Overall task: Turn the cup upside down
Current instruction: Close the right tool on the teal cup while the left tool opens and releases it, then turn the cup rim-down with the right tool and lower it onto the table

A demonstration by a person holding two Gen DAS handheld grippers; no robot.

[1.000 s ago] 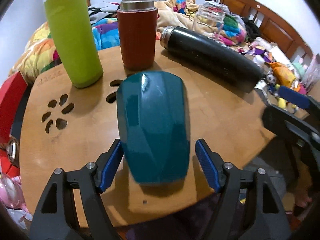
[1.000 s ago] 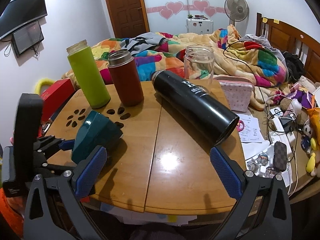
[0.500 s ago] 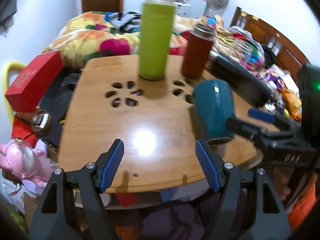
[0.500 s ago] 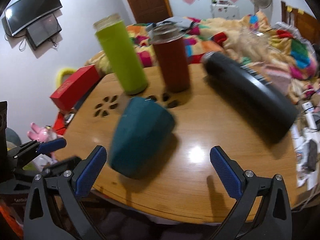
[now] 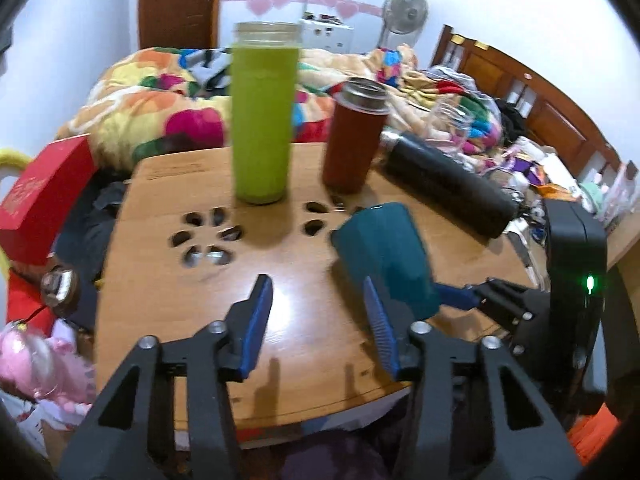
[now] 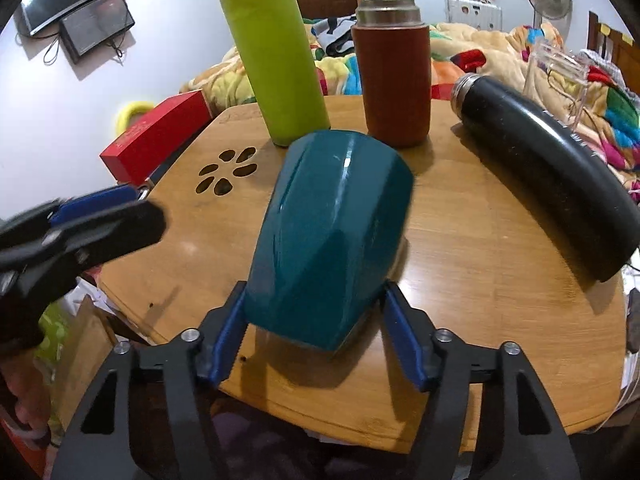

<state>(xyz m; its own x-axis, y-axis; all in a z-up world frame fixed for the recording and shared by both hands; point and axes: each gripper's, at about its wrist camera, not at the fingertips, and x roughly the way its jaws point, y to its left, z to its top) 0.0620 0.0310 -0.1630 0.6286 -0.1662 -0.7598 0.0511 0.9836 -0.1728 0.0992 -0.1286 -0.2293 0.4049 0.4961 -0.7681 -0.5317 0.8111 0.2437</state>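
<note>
1. The left gripper (image 5: 318,326) hangs over the near edge of the counter (image 5: 160,280), to the left of the teal cup (image 6: 332,236). Its jaws stand apart with nothing between them; its right pad overlaps the cup's side in its own view, and contact cannot be told.
2. The teal cup lies on its side on the counter, long axis running from the near edge away toward the bottles, wide end nearest the right gripper (image 6: 316,332). That gripper is plainly the nearer one: its blue pads (image 6: 226,332) bracket the wide end on both sides, touching or all but touching, so whether they are clamped I cannot tell.
3. My judgement: the flip turns on this end-on hold, swinging the far, narrow end up and over so the mouth lands down.
4. Behind the cup stand a green bottle (image 6: 276,60), left, and a brown flask (image 6: 394,72), right, both near its far end and likely to be knocked.
5. Right of the cup, apart from it, lies a black thermos (image 6: 552,184) on its side.
</note>
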